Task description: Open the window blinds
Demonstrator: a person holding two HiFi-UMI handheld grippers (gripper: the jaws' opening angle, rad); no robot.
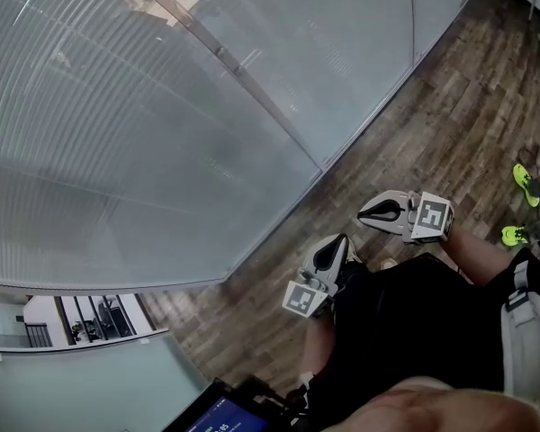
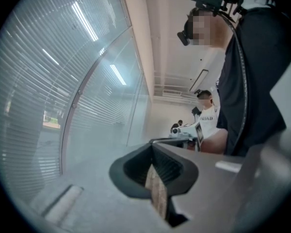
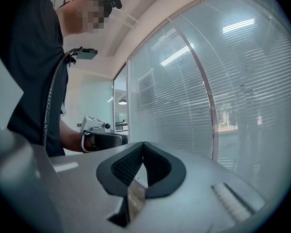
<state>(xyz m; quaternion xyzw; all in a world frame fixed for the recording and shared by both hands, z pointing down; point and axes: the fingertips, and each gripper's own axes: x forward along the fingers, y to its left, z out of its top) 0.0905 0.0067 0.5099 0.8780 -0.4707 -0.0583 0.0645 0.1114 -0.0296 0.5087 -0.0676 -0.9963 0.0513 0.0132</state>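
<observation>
- The person's black shirt (image 1: 414,331) fills the lower right of the head view, with both grippers held out just in front of it over the wood floor (image 1: 432,106).
- The left gripper (image 1: 335,248) has its jaws pressed together with nothing between them. In its own view (image 2: 153,152) the pads meet at the tip, and only floor shows through the gap behind them.
- The right gripper (image 1: 371,212) also has its jaws pressed together and holds nothing. Its own view (image 3: 143,147) shows the same closed tip.
- The two grippers sit near each other, tips angled inward, and each shows in the other's view.
- The blinds (image 1: 144,133) hang lowered over the tall window panes, slats level, taking up the upper left of the head view.
- The blinds are well apart from both jaws and neither touches them. They lie to the left of the left jaws (image 2: 48,81) and to the right of the right jaws (image 3: 233,81).
- A frame post (image 1: 252,88) runs between the panes.
- Green shoes (image 1: 525,183) stand on the floor at the right edge of the head view.
- A second person in a white shirt (image 2: 208,118) stands far off in the left gripper view.
</observation>
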